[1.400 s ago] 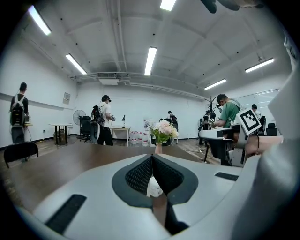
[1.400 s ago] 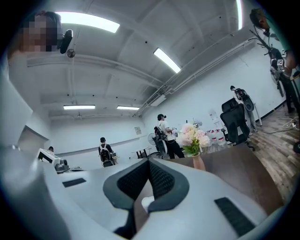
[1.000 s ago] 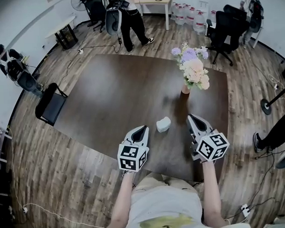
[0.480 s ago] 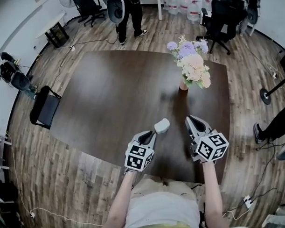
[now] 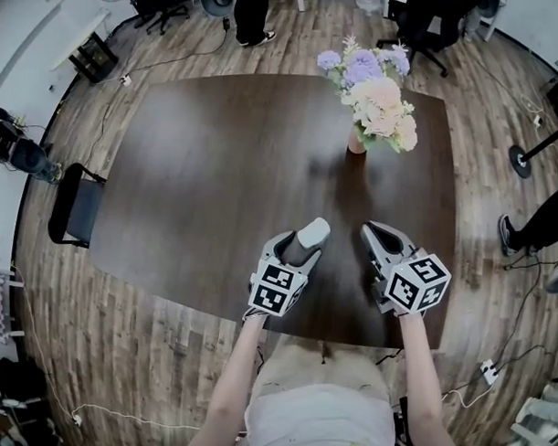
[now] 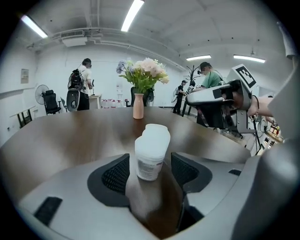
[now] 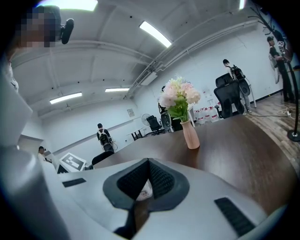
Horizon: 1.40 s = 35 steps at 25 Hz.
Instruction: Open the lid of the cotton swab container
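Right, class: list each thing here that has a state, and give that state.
Cotton swab container: lid shut, between the left jaws.
Left gripper: open, jaws have just been opening, pads clear of the container.
Right gripper: shut, empty.
Vase: upright, holding flowers.

Table lies bare from 9 through 12 o'clock of the cotton swab container, giving wide passage on that side. Flower vase stands at 1 o'clock, well apart, its blooms spreading overhead. Right gripper, jaws together, sits near at 3 o'clock, with a narrow lane of bare wood between. Left gripper blocks 7 o'clock; its jaws have just been opening and flank the container without pressing it.
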Available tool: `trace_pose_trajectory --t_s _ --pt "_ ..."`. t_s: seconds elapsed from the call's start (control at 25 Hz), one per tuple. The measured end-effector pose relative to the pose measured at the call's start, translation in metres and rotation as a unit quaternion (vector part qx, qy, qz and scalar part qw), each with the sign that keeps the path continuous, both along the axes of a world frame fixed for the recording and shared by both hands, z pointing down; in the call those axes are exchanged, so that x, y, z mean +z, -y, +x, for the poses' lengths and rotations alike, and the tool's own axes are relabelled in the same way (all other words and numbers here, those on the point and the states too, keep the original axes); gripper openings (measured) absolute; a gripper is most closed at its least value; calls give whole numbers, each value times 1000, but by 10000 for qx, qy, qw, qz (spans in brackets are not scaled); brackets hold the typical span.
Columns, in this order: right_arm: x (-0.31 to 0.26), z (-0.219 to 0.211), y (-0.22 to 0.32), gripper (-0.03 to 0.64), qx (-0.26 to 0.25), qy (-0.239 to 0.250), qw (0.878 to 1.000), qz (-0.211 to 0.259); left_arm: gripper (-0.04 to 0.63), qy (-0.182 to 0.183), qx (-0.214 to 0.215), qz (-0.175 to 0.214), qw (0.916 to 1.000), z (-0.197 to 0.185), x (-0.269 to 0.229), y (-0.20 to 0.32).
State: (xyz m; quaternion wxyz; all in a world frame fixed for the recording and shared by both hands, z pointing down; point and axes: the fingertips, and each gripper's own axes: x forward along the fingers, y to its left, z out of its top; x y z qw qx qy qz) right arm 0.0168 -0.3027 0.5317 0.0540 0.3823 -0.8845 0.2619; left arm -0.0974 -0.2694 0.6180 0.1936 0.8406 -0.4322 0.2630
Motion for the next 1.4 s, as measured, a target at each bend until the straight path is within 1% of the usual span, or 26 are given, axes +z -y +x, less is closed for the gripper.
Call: trace_pose_trajectory --t_s 0.16,0.28,0.36,0.48,0.84,0.96,1.12,1.28,1.4 --pt "4 3 -2 21 75 23 9999 -77 279 164 210 78 9996 4 5 8" --pt "6 6 -3 21 121 30 9999 -112 279 133 275 36 9995 8 7 11" --pt "6 7 -3 21 149 32 9998 -121 278 193 363 15 9992 11 10 13" --pt "8 9 -3 21 198 33 9997 -152 275 286 495 94 9983 16 11 17" --pt "7 14 -2 21 259 -23 9995 -157 242 237 653 76 9976 21 17 23" --pt "5 11 -1 21 131 -89 9998 -112 239 119 688 -11 9976 22 13 23" --pt "-2 5 -2 21 -175 -230 9996 28 236 -7 882 -236 9958 25 4 14" --pt "-14 -4 -5 21 -479 -300 9981 246 236 -199 1056 -256 9939 28 -16 6" --pt "-30 -6 -3 21 -508 -191 9975 457 236 -353 1310 -273 9904 33 -36 -2"
